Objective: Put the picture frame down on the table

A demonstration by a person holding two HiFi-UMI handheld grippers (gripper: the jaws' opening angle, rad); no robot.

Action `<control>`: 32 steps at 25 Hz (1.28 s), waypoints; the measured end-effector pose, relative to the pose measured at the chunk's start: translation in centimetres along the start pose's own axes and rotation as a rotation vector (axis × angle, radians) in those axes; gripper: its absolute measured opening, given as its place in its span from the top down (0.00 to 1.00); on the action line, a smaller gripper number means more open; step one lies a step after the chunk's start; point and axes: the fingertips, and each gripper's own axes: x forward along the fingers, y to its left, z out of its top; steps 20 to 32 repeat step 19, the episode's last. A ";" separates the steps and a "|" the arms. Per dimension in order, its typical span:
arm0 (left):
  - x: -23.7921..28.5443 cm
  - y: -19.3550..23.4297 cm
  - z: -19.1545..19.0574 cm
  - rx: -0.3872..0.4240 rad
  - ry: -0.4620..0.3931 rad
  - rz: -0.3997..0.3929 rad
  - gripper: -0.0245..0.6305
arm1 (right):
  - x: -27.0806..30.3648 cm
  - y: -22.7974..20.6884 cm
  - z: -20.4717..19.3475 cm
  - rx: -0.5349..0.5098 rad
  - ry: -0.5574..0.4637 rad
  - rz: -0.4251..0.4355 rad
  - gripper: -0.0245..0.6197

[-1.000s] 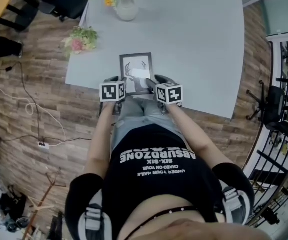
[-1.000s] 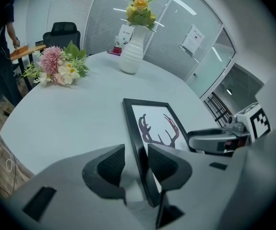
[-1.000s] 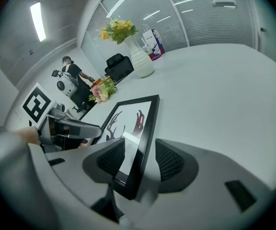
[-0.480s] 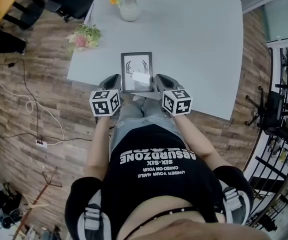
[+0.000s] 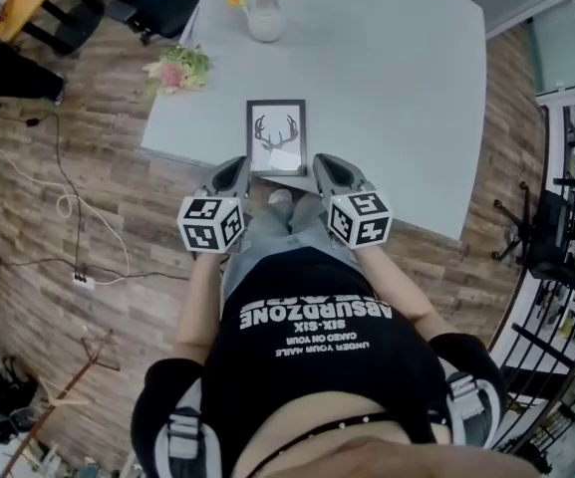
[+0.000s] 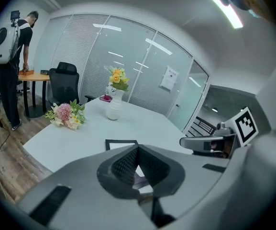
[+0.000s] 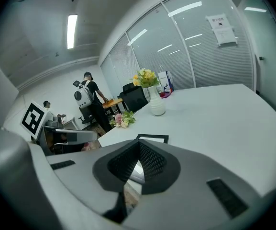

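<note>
Left gripper (image 5: 235,171) hangs at the table's (image 5: 397,88) near edge, jaws pinched together on nothing. Between the pair, just ahead of their tips, the picture frame (image 5: 276,137) lies flat on the table. Right gripper (image 5: 325,167) alongside, jaws likewise closed, empty.

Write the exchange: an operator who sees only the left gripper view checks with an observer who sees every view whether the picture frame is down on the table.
Operator: My view hides most of it. Does it lie flat?
Observer: Yes. In the head view the picture frame lies flat on the table, close to the near edge.
Operator: And the other side?
Observer: The right gripper has its tongs together on nothing, and the frame lies beyond them.
Operator: Where do both sit?
Observer: From above, the left gripper and the right one flank the frame's near corners.
</note>
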 end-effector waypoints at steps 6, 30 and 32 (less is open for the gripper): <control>-1.5 -2.3 1.1 0.040 -0.042 0.008 0.94 | -2.0 0.7 0.1 -0.041 -0.004 0.007 0.94; -2.4 -1.9 1.5 0.057 -0.049 0.051 0.94 | -2.1 1.7 -0.2 -0.036 -0.008 0.026 0.94; -2.4 -1.9 1.5 0.057 -0.049 0.051 0.94 | -2.1 1.7 -0.2 -0.036 -0.008 0.026 0.94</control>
